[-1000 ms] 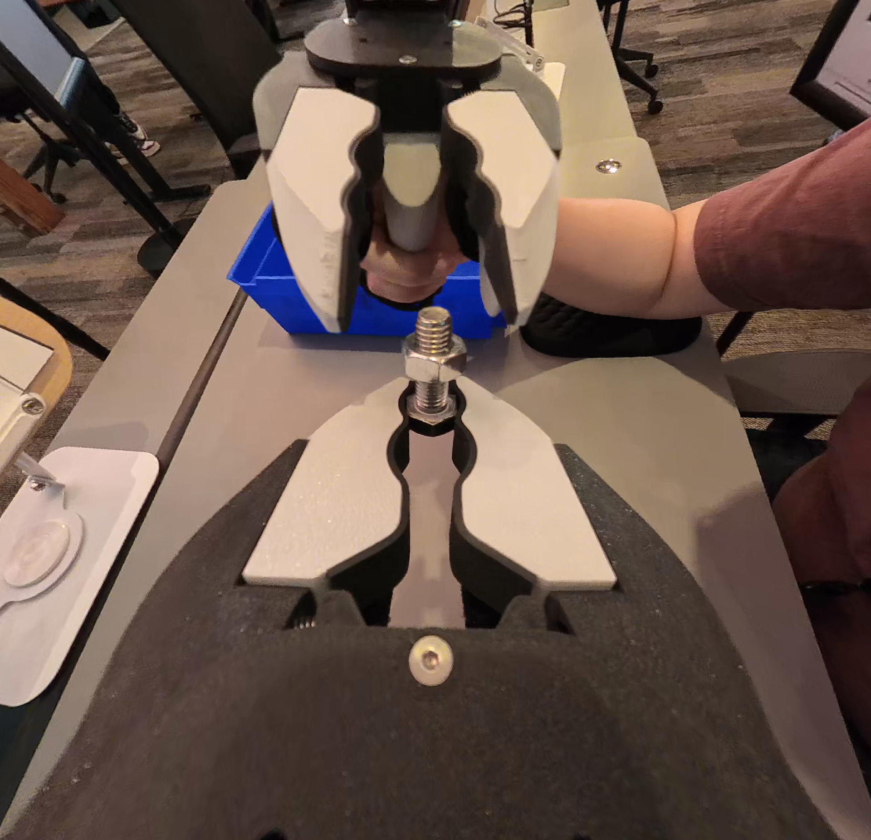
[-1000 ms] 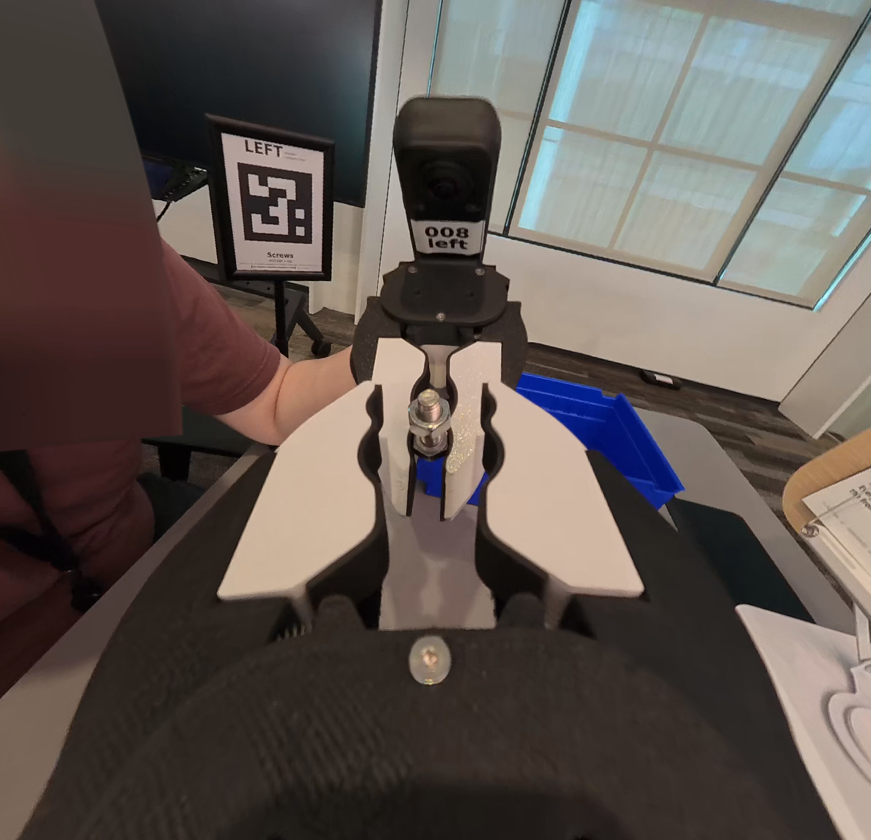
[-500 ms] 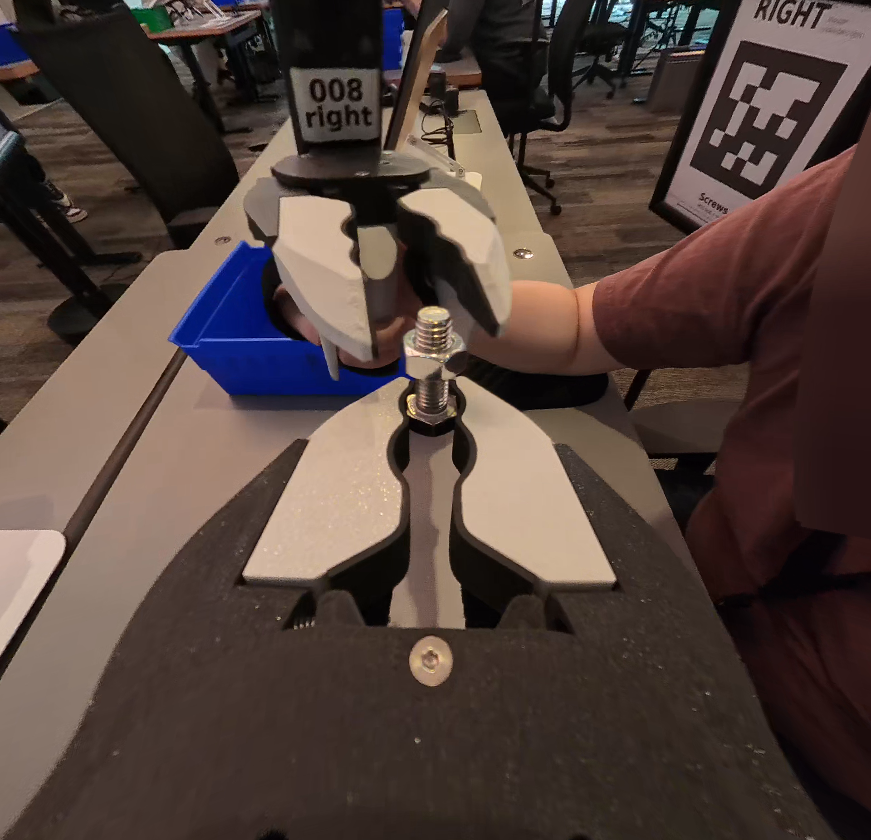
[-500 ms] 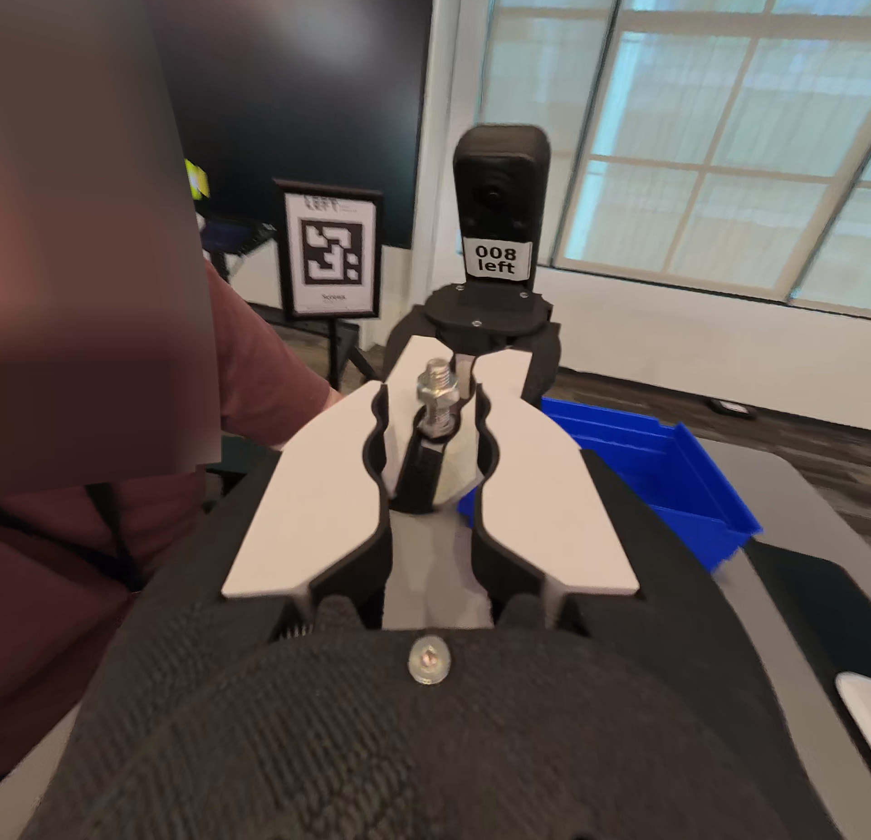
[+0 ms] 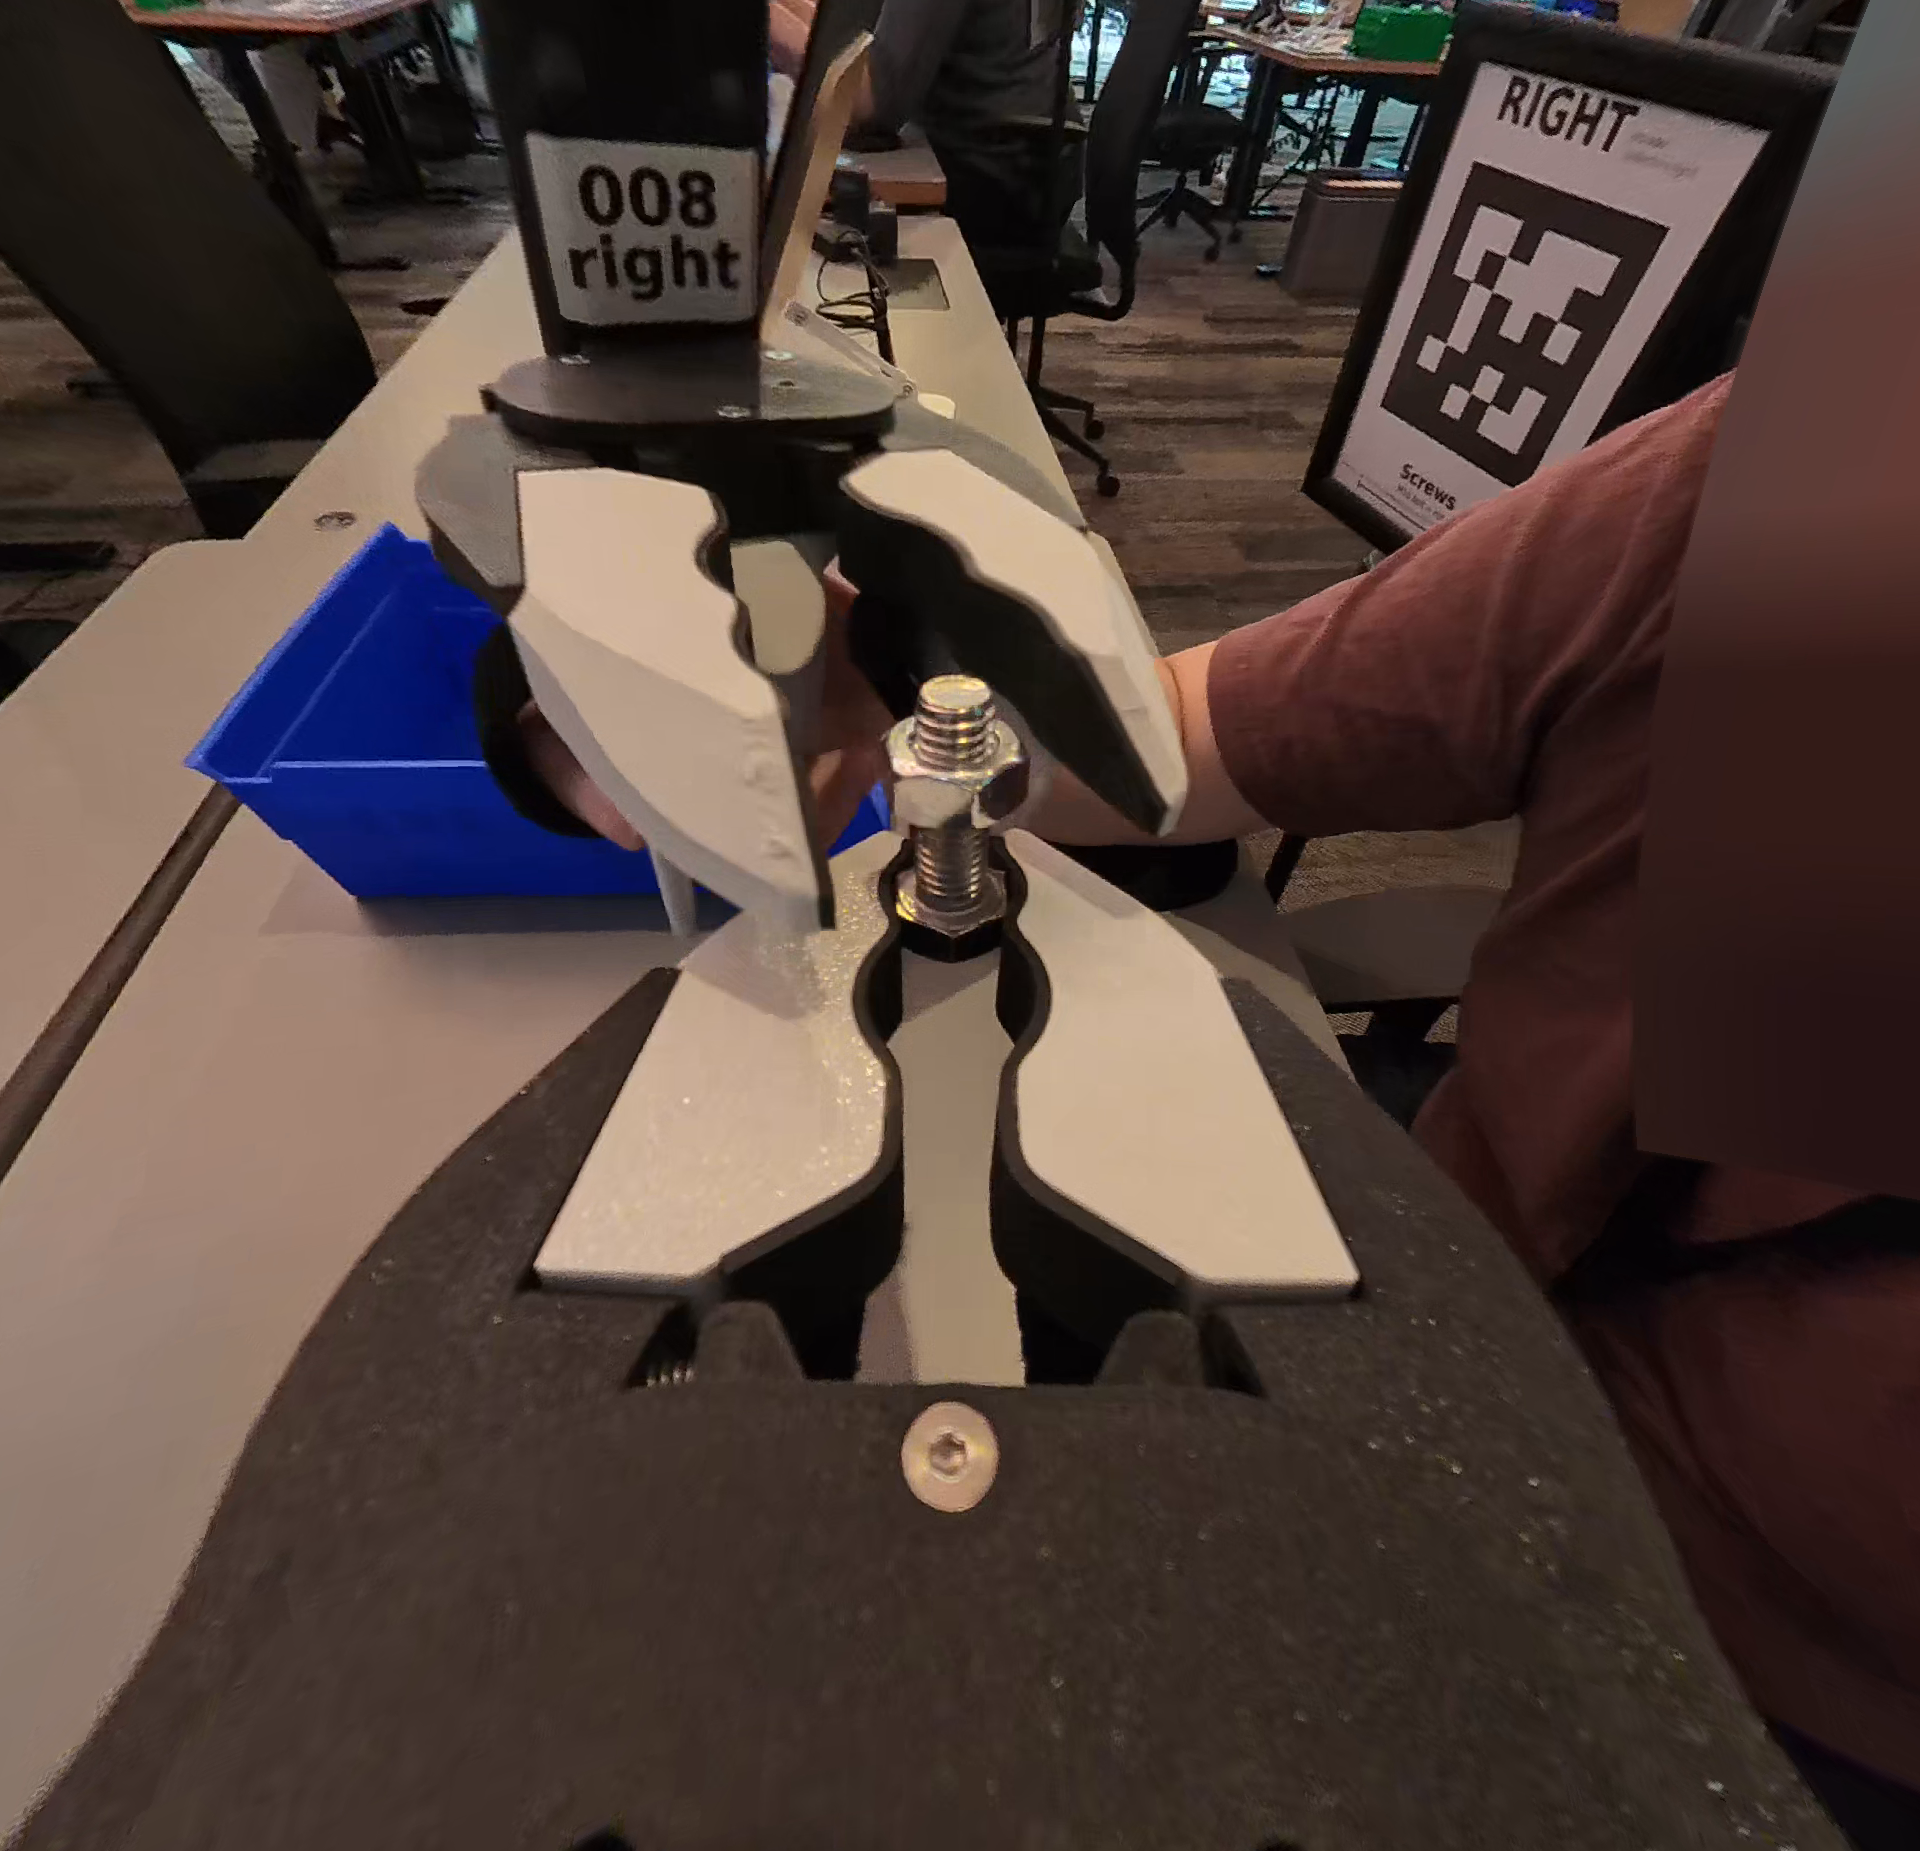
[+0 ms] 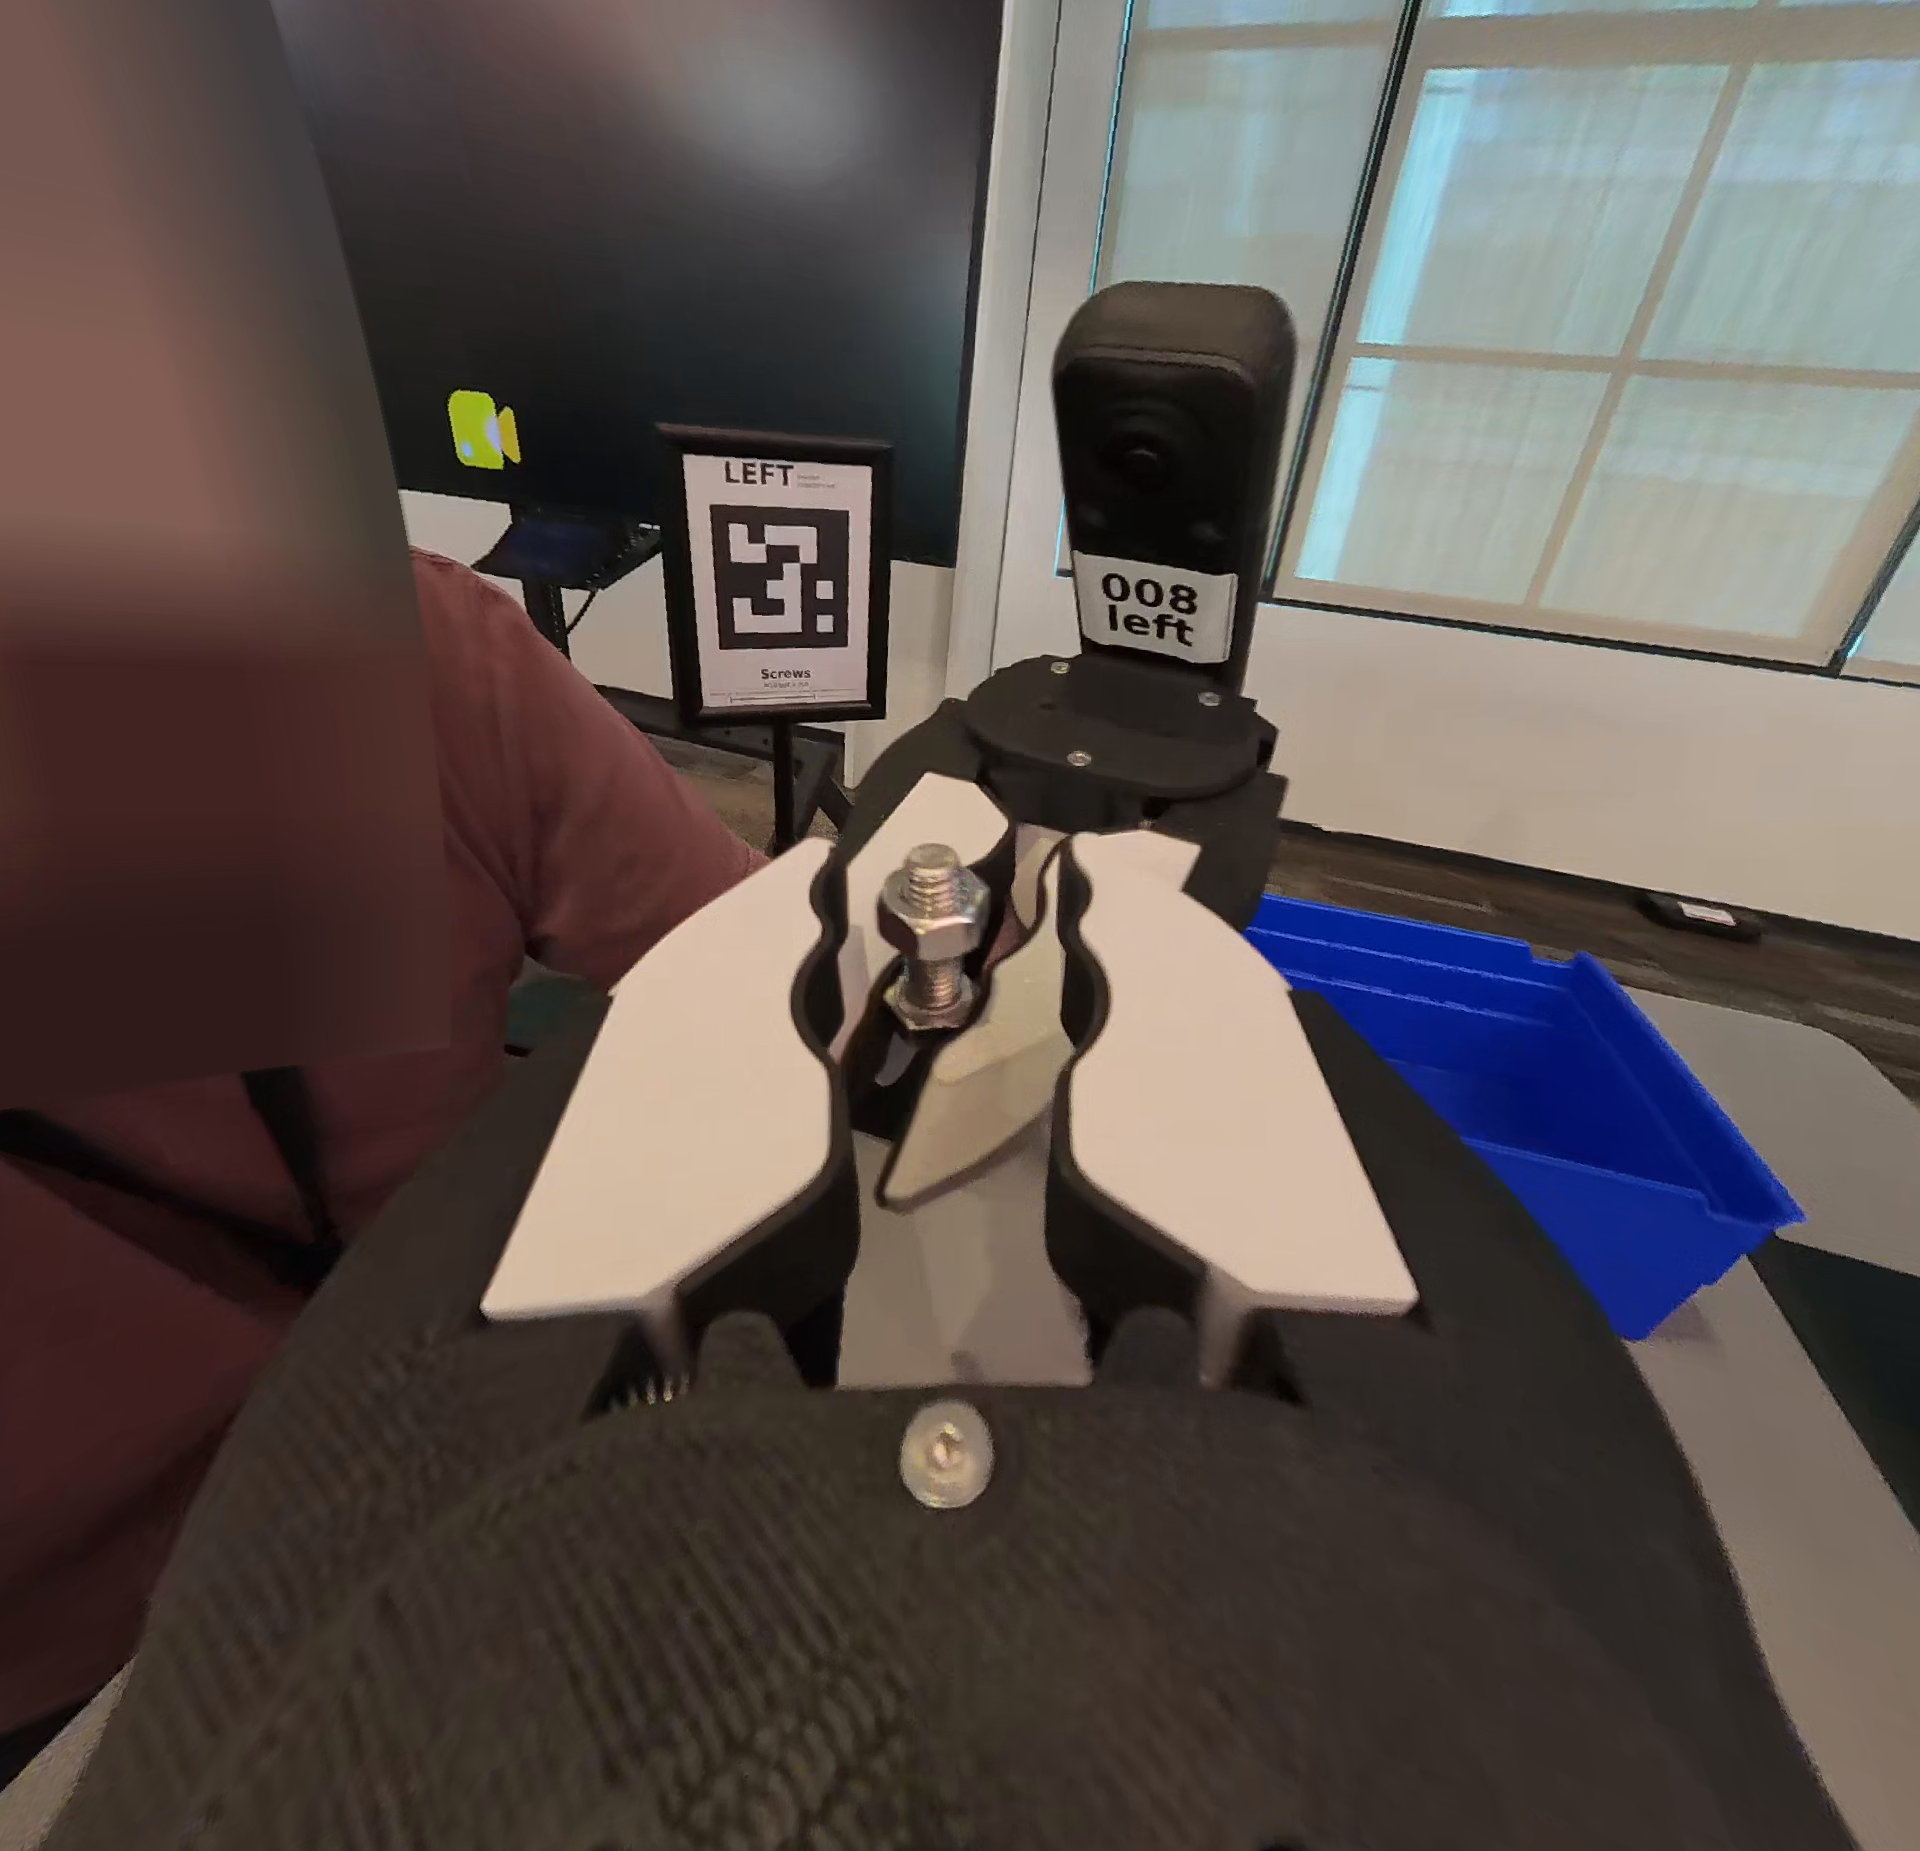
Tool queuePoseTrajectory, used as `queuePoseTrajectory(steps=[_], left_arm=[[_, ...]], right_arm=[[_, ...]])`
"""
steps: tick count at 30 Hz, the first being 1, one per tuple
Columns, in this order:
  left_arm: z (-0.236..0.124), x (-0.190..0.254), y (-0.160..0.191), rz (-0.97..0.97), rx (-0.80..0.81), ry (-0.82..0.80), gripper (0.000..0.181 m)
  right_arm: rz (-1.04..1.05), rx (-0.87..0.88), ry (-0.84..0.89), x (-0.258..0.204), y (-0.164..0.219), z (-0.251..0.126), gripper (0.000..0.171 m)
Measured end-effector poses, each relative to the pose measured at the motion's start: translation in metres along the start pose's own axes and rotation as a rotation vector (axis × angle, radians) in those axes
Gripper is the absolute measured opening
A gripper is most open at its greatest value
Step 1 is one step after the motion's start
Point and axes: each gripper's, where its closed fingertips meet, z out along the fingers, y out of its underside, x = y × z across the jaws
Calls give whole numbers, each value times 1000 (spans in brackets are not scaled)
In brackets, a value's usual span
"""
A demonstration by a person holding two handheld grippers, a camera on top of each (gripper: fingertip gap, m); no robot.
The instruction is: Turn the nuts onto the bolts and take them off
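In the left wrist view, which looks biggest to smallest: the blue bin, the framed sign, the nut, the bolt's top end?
1. Framed sign and blue bin: similar in the picture, distances differ, so unranked.
2. Nut.
3. Bolt's top end, slightly narrower than the nut.

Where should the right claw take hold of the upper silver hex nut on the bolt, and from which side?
Grip the upper silver hex nut on two opposite flat faces, coming from the side opposite the left claw, level with the nut: the bolt stands upright and its thread sticks out above.
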Motion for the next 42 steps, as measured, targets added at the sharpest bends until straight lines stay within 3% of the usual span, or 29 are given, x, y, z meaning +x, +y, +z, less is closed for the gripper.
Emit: queuePoseTrajectory(steps=[2, 6, 10, 13, 18, 24, 27, 28, 30, 36, 39, 40, 42], left_arm=[[1, 5, -1, 15, -1, 18, 13], [-7, 14, -12, 7, 61, 66, 13], [-5, 4, -6, 16, 23, 5, 13], [-2, 8, -7, -6, 38, 44, 13], [-6, 13, -12, 6, 54, 50, 13], [-2, 5, -6, -20, 34, 32, 13], [1, 9, -5, -4, 22, 42, 13], [1, 8, -5, 1, 17, 27, 13], [-3, 15, -10, -8, 46, 69, 13], [-1, 13, -9, -7, 37, 62, 13], [1, 17, -9, -8, 36, 82, 13], [1, 15, -8, -6, 30, 65, 13], [-1, 19, -11, -5, 45, 91, 13]], right_arm=[[29, 33, -11, 5, -2, -10, 43], [133, 137, -4, 20, -12, -32, 34], [36, 60, -38, -2, -9, -8, 43], [14, 33, -11, 0, -5, -3, 41], [128, 169, 18, 21, -22, -38, 36], [-22, 27, 19, -4, -14, -5, 44], [-6, 23, 63, 10, -11, -19, 47], [26, 42, 107, 22, -12, -30, 36], [62, 85, 121, 29, -19, -44, 36], [-45, 18, 23, -9, -22, -12, 43], [-18, 0, 48, 4, -11, -15, 47], [30, 24, 61, 13, -10, -23, 36], [113, 74, 68, 25, -13, -35, 35]])
